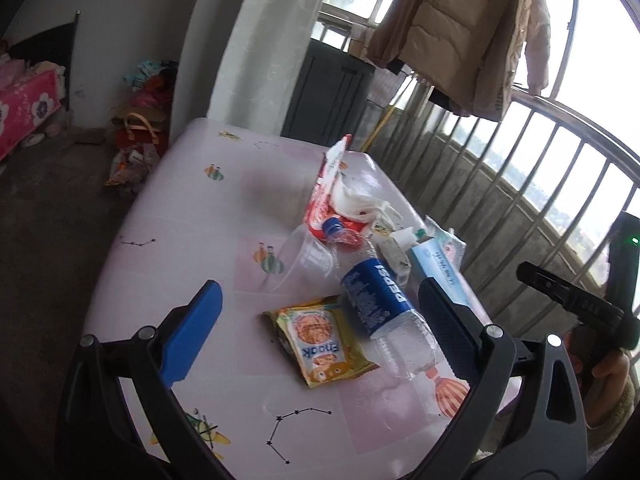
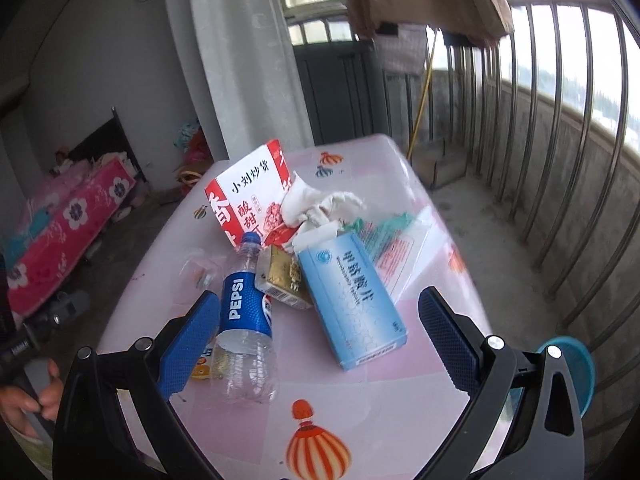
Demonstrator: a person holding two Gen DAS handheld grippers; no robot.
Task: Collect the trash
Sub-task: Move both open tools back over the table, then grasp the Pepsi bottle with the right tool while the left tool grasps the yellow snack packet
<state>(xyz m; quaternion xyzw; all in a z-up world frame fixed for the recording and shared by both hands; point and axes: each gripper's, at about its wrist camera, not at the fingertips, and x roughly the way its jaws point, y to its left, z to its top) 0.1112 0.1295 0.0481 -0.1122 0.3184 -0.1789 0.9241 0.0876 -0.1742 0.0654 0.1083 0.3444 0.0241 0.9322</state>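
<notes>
Trash lies on a pink patterned table (image 1: 200, 208) (image 2: 384, 384). An empty Pepsi bottle (image 1: 380, 300) (image 2: 246, 320) lies on its side beside a yellow snack packet (image 1: 320, 340) (image 2: 206, 364). Behind them are a light blue carton (image 1: 440, 268) (image 2: 352, 300), a red and white snack box (image 1: 330, 184) (image 2: 248, 196), crumpled white tissue (image 1: 356, 200) (image 2: 320, 204), a clear plastic cup (image 1: 308, 260) and a gold pack (image 2: 280, 276). My left gripper (image 1: 320, 328) is open above the packet and bottle. My right gripper (image 2: 320, 336) is open, with the blue carton between its fingers and untouched.
A metal balcony railing (image 2: 560, 160) runs along the right. A teal basket (image 2: 576, 372) sits below the table's right edge. Jackets (image 1: 472, 32) hang overhead. A curtain (image 2: 240, 60), a dark cabinet (image 2: 340, 88), a pink floral bed (image 2: 68, 232) and bags on the floor (image 1: 136, 136) stand beyond.
</notes>
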